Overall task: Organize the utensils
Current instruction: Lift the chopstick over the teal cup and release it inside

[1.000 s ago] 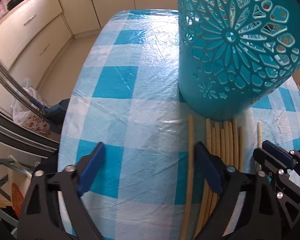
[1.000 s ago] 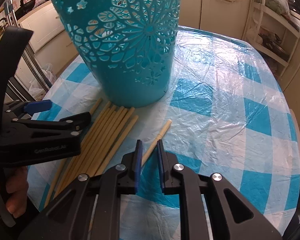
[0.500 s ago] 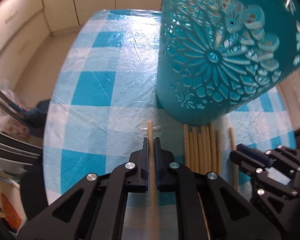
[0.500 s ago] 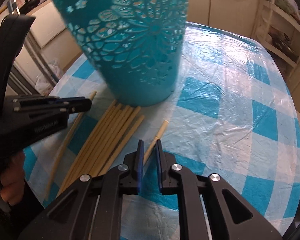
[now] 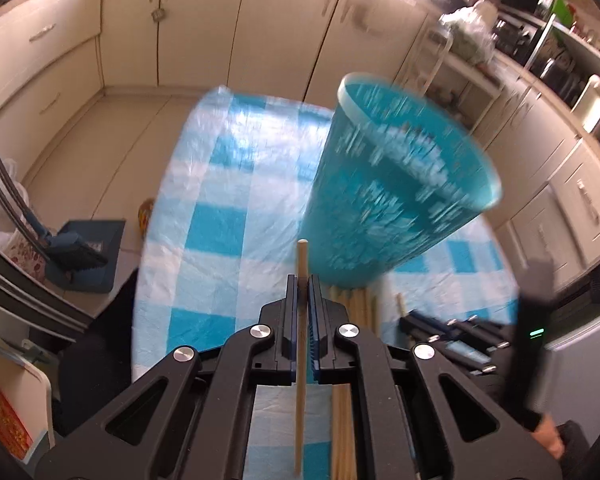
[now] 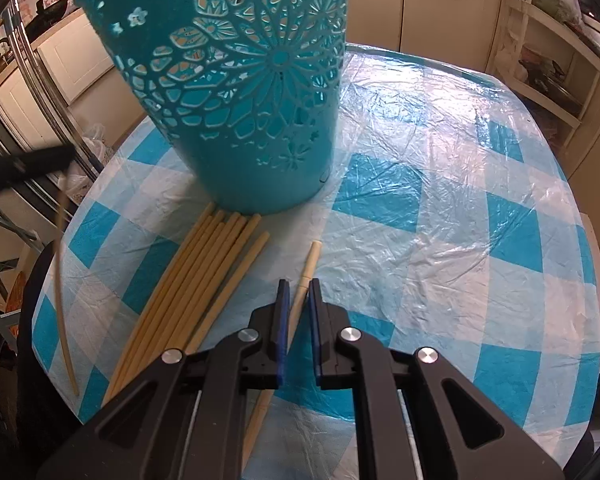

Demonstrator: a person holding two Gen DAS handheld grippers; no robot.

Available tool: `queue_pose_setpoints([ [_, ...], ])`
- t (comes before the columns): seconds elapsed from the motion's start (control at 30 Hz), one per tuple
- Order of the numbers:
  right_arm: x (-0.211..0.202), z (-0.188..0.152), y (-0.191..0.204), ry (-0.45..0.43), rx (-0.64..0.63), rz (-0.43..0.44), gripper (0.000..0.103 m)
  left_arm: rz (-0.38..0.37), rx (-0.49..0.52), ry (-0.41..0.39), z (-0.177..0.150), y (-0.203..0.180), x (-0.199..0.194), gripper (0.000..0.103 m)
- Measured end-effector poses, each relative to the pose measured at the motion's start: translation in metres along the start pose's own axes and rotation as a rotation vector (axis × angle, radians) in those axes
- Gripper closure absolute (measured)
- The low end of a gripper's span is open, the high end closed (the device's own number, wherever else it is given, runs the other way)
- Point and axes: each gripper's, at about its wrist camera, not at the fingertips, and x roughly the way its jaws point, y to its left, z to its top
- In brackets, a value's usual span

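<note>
My left gripper (image 5: 303,280) is shut on one pale wooden chopstick (image 5: 302,252) and holds it above the checked table, its tip pointing toward the teal cut-out basket (image 5: 388,200). In the right wrist view that chopstick (image 6: 62,280) hangs blurred at the left under the left gripper (image 6: 24,164). A bundle of several chopsticks (image 6: 204,276) lies on the table against the basket (image 6: 240,92). My right gripper (image 6: 298,284) is low at the table, its jaws shut around a single chopstick (image 6: 309,258) lying apart to the right of the bundle.
The table (image 6: 440,220) wears a blue-and-white checked plastic cloth; its edge drops off on the left. A blue dustpan and brush (image 5: 80,256) sit on the floor. Cream cabinets (image 5: 204,24) line the walls, and an open shelf rack (image 6: 548,40) stands at the right.
The left gripper closed on the leftmost chopstick and lifted it off the table, tilting upward. The right gripper narrowed slightly on its single chopstick and stayed in place.
</note>
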Motion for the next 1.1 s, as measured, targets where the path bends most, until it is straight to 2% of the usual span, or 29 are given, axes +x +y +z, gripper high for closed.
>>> queue_pose_setpoints([
  [0.13,-0.002,-0.006,0.0,-0.021,0.004,0.01,0.09,-0.055,0.016,-0.136,0.026,-0.015,-0.058,0.098],
  [0.27,-0.003,-0.008,-0.004,-0.034,0.015,0.029,0.09,-0.081,0.034,-0.233,0.049,-0.028,-0.095,0.098],
  [0.57,-0.006,-0.01,-0.013,-0.056,0.045,0.083,0.09,-0.112,0.075,-0.362,0.094,-0.065,-0.141,0.098],
  [0.67,-0.006,-0.01,-0.017,-0.054,0.053,0.092,0.09,-0.091,0.093,-0.416,0.105,-0.075,-0.151,0.098],
  [0.83,-0.009,-0.008,-0.019,-0.03,0.068,0.114,0.088,-0.026,0.093,-0.471,0.118,-0.084,-0.131,0.098],
  [0.97,-0.011,-0.009,-0.021,-0.021,0.07,0.117,0.088,0.015,0.086,-0.456,0.121,-0.085,-0.092,0.098],
  [1.1,-0.011,-0.007,-0.015,-0.013,0.037,0.086,0.088,0.036,0.075,-0.402,0.117,-0.079,-0.053,0.098],
])
